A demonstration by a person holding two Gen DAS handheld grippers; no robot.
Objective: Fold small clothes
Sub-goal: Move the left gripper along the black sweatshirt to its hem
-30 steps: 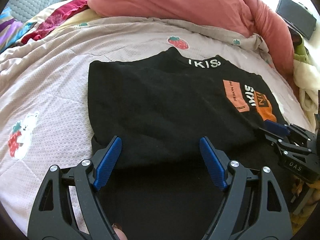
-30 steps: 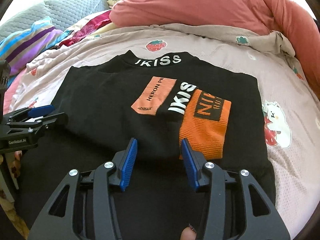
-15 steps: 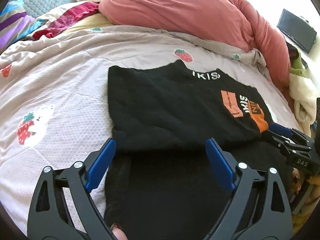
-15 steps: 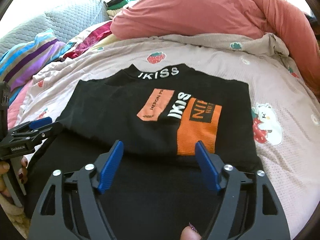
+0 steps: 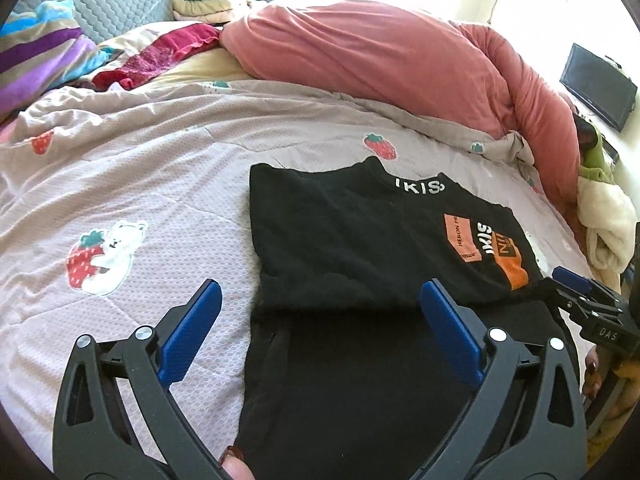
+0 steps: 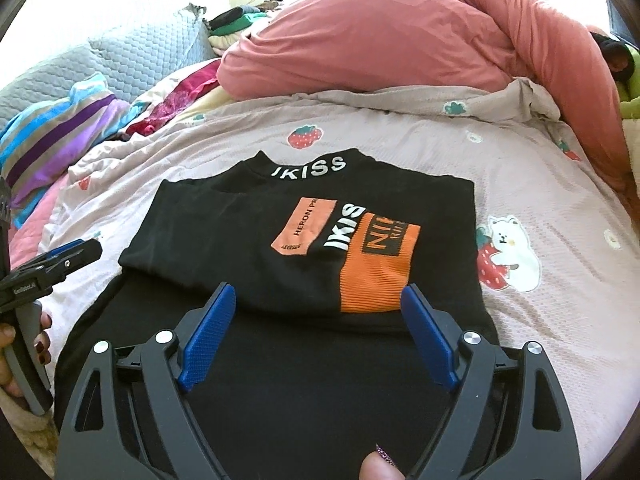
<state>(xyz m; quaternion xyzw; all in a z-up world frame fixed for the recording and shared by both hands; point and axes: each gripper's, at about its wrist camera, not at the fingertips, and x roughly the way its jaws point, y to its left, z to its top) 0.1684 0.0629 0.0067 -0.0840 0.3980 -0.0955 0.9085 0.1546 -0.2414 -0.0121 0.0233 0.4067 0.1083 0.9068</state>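
A black top (image 5: 344, 236) with an orange print and white "IKISS" collar lettering lies flat on the bed, its sides folded in; it also shows in the right wrist view (image 6: 312, 248). Its lower part stretches toward me under both grippers. My left gripper (image 5: 320, 312) is open and empty, above the top's near left edge. My right gripper (image 6: 318, 316) is open and empty, above the near edge of the folded part, below the orange print (image 6: 376, 276). Each gripper shows at the side of the other's view.
The bed has a pale quilt (image 5: 140, 184) with strawberry and bear prints. A bulky pink duvet (image 5: 380, 56) lies along the far side. Striped and red clothes (image 6: 60, 128) are piled at the far left. A cream and green heap (image 5: 604, 216) is at the right.
Both grippers have opened wide and drawn back and up from the top. The top lies still where it was.
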